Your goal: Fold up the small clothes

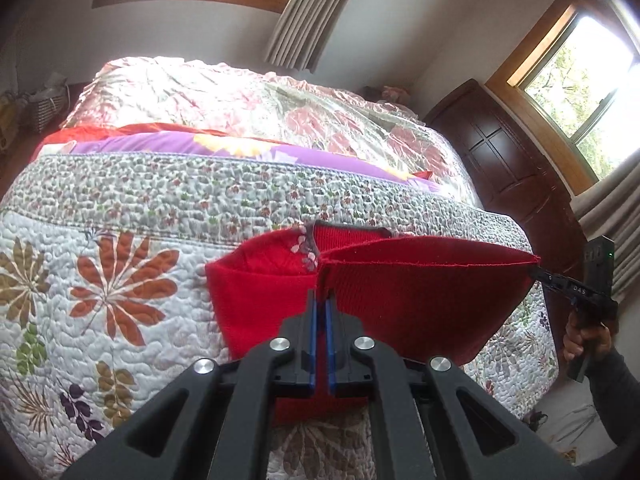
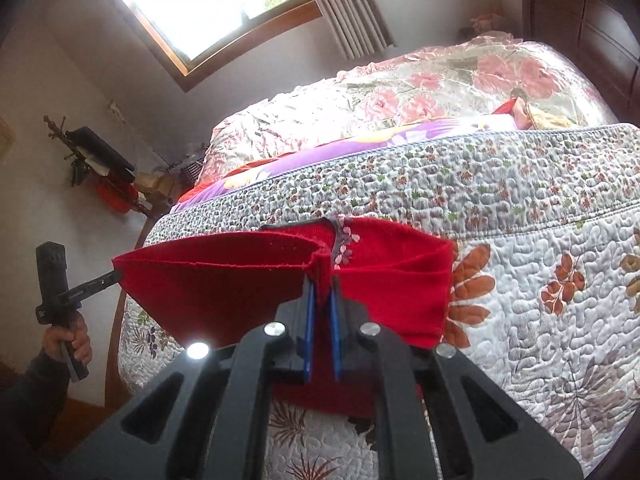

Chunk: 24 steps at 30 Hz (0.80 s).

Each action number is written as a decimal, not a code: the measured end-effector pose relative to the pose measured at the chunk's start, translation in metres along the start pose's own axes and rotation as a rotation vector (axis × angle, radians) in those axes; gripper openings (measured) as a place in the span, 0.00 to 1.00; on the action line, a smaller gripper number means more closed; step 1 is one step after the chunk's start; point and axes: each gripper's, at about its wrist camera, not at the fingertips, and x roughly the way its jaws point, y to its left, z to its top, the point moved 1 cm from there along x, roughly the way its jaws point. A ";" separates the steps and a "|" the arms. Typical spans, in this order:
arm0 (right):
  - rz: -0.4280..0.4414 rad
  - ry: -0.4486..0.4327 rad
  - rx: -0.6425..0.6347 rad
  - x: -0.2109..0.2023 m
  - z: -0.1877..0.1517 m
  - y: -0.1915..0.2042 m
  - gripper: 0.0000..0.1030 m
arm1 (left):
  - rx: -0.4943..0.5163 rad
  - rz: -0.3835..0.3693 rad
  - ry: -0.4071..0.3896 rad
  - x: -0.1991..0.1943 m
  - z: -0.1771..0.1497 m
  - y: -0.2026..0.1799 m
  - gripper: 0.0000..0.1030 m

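A red knitted garment point(image 1: 400, 300) hangs stretched between the two grippers, above the near end of the bed's quilt point(image 1: 100, 280), which is white with large orange and brown flowers. The garment's lower part drapes down against the quilt.

The left gripper point(image 1: 322, 296) is clamped on one top corner of the garment; its blue-lined fingers point(image 1: 313, 320) stand nearly together with the red cloth pinched between them, and the cloth spreads out on both sides of the tips. In the left wrist view the cloth's top edge runs taut from there away to the right gripper point(image 1: 538, 274), whose tips meet the far corner; a hand point(image 1: 588, 340) holds that tool by its grip, beyond the quilt's edge.

The right wrist view gives the mirror picture: the right gripper point(image 2: 322, 280) is closed on cloth bunched between its fingers point(image 2: 309, 320), and the left gripper point(image 2: 114, 276) grips the opposite corner, held by the other hand point(image 2: 66, 340).

Farther up the bed from the quilt lie a purple sheet point(image 1: 180, 146) and a pink-flowered bedspread point(image 1: 240, 92).
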 end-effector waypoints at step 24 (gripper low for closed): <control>-0.088 0.162 0.059 0.169 0.059 -0.082 0.06 | -0.174 0.009 0.253 0.201 0.060 0.097 0.03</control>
